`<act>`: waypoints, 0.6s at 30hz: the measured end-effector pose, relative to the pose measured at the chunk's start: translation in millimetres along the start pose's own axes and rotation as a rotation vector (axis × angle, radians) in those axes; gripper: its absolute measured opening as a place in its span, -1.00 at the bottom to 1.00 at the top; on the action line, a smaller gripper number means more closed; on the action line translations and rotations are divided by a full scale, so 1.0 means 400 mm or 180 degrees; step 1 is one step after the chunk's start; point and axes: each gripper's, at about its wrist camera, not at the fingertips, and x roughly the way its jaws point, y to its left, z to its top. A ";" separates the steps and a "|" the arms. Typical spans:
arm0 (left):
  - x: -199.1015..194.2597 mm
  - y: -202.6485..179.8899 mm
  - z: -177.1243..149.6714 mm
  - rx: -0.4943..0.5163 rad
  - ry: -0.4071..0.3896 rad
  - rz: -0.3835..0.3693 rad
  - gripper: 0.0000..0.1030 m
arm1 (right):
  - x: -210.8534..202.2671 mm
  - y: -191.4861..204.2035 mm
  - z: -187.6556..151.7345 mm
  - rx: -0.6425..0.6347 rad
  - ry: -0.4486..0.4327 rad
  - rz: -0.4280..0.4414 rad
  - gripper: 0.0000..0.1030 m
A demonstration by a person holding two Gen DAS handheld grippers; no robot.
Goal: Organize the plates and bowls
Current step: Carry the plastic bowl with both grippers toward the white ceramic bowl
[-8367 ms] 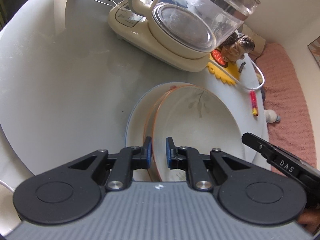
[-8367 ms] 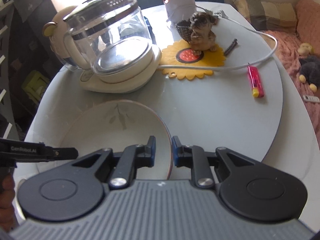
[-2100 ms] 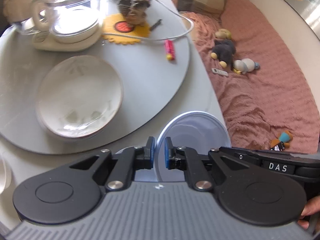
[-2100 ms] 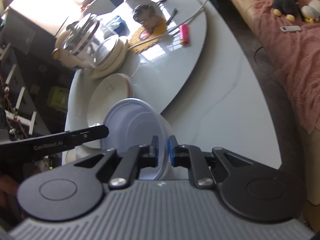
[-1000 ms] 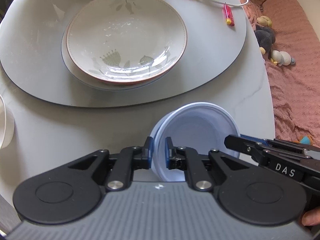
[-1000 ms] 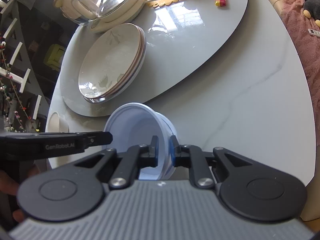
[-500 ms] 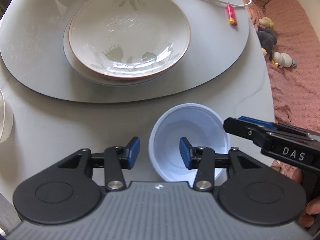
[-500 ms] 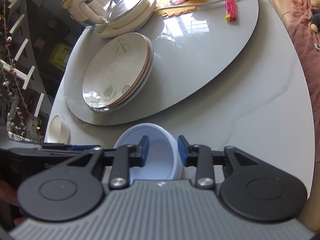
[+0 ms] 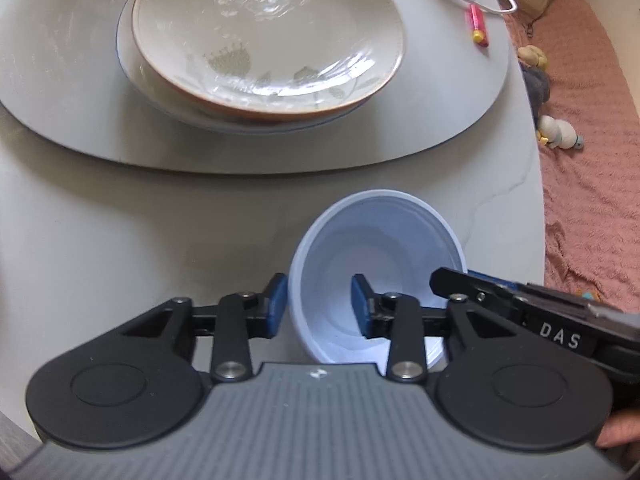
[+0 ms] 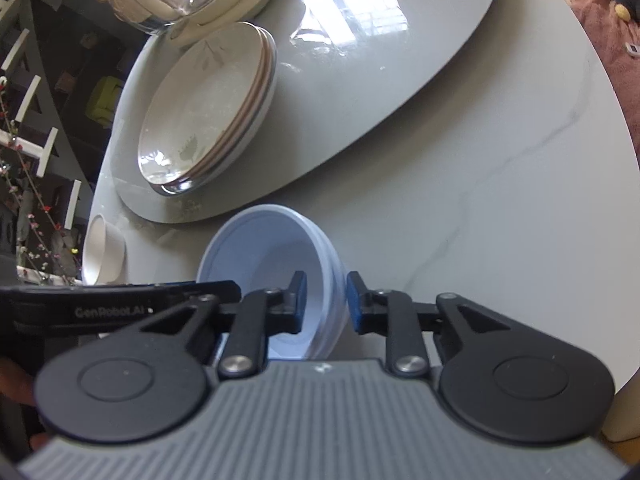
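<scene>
Left wrist view: pale blue bowl (image 9: 384, 240) on the tabletop (image 9: 120, 220), its thin rim straddled by the left tool (image 9: 319, 300) and right tool (image 10: 323, 300), both narrowly parted, closing, untouching; likely light, slippery, rim-gripped.

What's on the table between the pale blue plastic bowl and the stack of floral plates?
Nothing: bare white tabletop, then the grey turntable's edge, separate the pale blue plastic bowl and floral plates, per left wrist view.

Bright daylight throughout, a window's glare mirrored on the glossy turntable (image 10: 360, 52), soft shadows cast, straight edges bent by fisheye distortion, frame corners blackened, slight blur seen on the patterned plate (image 9: 268, 36).
</scene>
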 end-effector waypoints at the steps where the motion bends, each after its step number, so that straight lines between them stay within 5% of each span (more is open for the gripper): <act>1: 0.004 0.002 0.001 -0.0007 0.0015 0.0033 -0.46 | 0.002 -0.003 -0.005 0.0024 -0.0007 0.0016 -0.62; 6: 0.005 0.018 -0.007 -0.0054 -0.0029 0.0036 -0.64 | 0.006 -0.002 -0.023 0.0023 -0.0016 0.0024 -0.69; 18: -0.029 0.082 -0.021 -0.0254 -0.0096 0.0066 -0.65 | 0.027 0.047 -0.031 -0.0145 0.0127 0.0200 -0.69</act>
